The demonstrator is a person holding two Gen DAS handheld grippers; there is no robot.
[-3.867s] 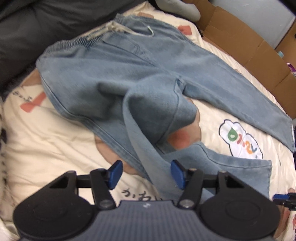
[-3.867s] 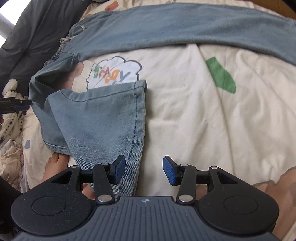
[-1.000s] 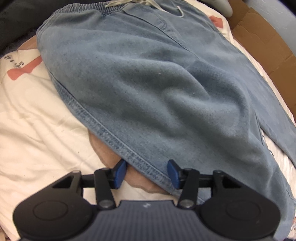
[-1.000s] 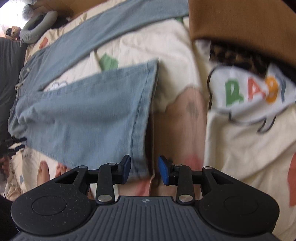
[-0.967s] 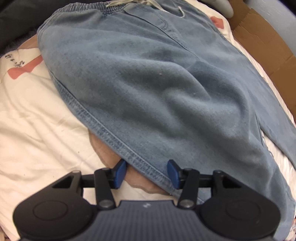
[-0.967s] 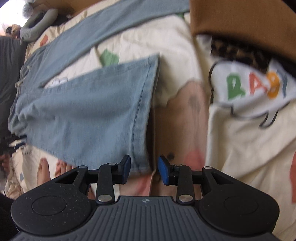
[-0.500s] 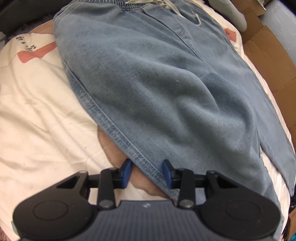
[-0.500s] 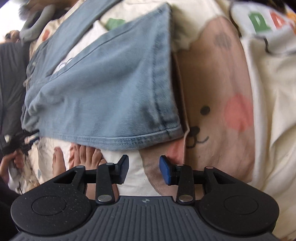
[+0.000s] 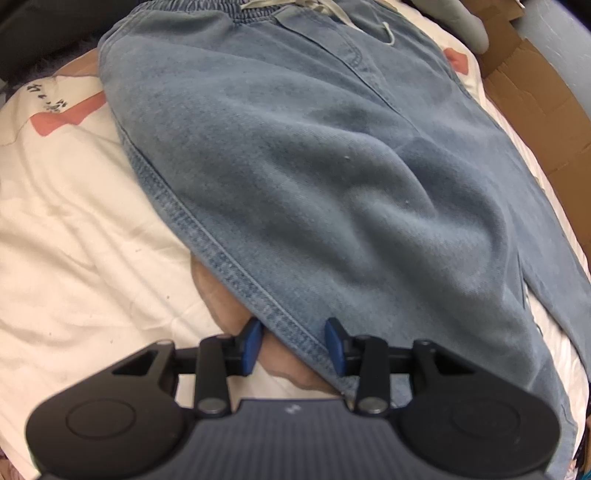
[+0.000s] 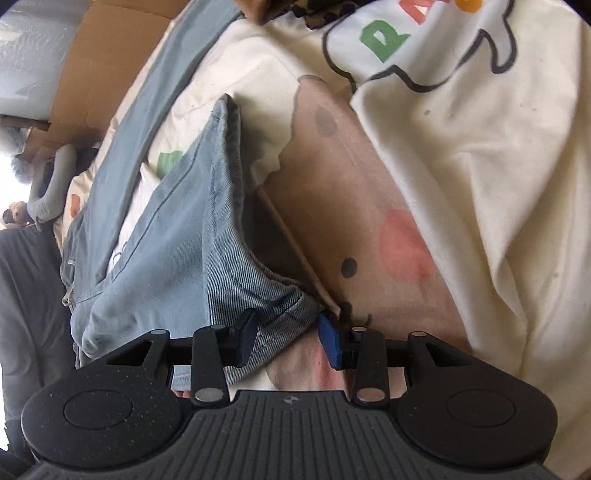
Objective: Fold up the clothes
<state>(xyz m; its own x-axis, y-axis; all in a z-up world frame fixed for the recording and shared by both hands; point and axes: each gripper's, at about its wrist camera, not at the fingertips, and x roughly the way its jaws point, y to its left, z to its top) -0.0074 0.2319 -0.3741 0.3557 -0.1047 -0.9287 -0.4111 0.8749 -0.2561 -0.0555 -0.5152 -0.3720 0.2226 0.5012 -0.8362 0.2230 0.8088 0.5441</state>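
Right — your jeans [image 9: 332, 177] lie spread on the bed quilt [image 9: 74, 236], waistband at the far end, drawstring [image 9: 325, 11] on top. Left claw [image 9: 293, 345] is part-open, straddling the stitched outer seam of the near leg; the pads don't look closed on it, so nothing held yet. Right claw [image 10: 288, 338] is also part-open with the bunched hem [image 10: 258, 291] of that leg between its pads — contact likely, but a firm grip isn't evident.

Risks, as I judge them: close the right too shallow and the hem pulls free on the lift; go too deep and you pinch the quilt with it. The left could catch only the top layer, so the leg twists.

Left view gives you waistband and seam line. Only the right view shows the hem and the other leg [image 10: 147, 103] running alongside the cardboard [image 10: 107, 70].
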